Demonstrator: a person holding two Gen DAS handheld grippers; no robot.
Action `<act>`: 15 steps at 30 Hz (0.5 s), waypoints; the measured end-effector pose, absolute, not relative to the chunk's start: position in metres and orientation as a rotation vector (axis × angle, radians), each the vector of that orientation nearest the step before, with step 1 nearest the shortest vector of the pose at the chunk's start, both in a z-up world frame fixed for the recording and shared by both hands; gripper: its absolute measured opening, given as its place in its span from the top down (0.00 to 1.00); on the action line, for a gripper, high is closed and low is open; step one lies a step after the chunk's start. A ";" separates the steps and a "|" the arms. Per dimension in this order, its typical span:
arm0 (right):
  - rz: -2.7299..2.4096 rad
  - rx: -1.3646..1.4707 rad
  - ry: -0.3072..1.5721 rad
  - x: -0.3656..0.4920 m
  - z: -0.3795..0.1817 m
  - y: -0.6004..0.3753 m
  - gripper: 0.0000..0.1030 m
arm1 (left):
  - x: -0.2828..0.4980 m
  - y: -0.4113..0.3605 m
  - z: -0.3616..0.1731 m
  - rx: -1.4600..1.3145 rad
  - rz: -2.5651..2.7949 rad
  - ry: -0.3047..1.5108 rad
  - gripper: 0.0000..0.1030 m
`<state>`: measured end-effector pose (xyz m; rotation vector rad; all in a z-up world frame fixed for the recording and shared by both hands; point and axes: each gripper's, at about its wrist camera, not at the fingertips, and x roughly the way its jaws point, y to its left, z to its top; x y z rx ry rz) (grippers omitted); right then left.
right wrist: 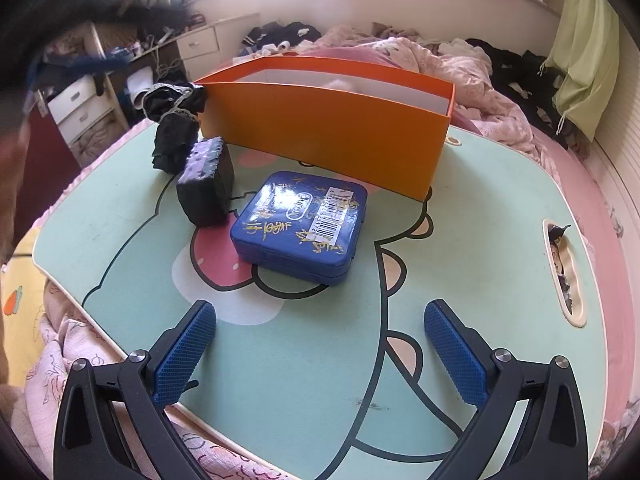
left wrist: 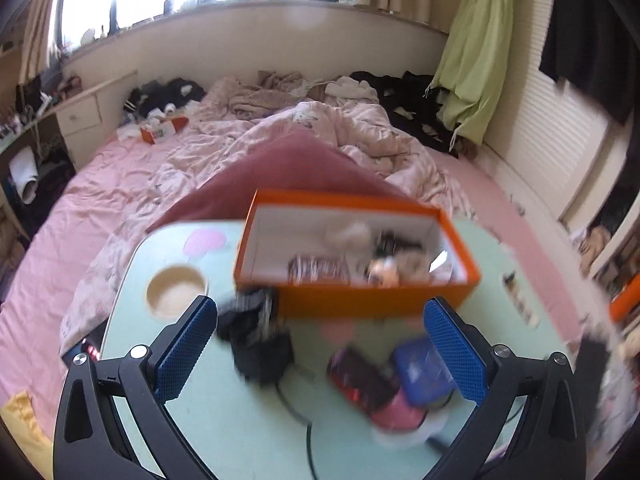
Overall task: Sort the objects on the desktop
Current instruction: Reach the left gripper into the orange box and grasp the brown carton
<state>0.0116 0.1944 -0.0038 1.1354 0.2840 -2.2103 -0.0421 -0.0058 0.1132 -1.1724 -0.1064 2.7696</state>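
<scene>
1. Both the left gripper and right gripper are seen spread wide, holding nothing.
2. A blue tin is shown mid-frame, just before the orange box.
3. Bare green tabletop is shown between tin and near edge.

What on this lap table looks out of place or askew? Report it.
A black cloth slumps in a heap against the orange box corner, outside it. The black block stands tilted on edge beside the blue tin. Nothing looks spilled or broken.
</scene>
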 end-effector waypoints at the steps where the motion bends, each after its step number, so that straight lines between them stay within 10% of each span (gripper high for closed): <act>1: -2.211 1.135 0.284 0.012 -0.004 0.194 0.00 | -0.056 -0.009 0.120 -1.190 2.743 -0.141 0.00; 7: -2.209 1.127 0.278 0.011 -0.004 0.194 0.00 | -0.144 -0.017 0.112 -1.501 2.568 -0.242 0.02; 15: -2.206 1.114 0.269 0.011 -0.005 0.197 0.00 | -0.181 0.015 0.036 -1.897 2.362 -0.089 0.43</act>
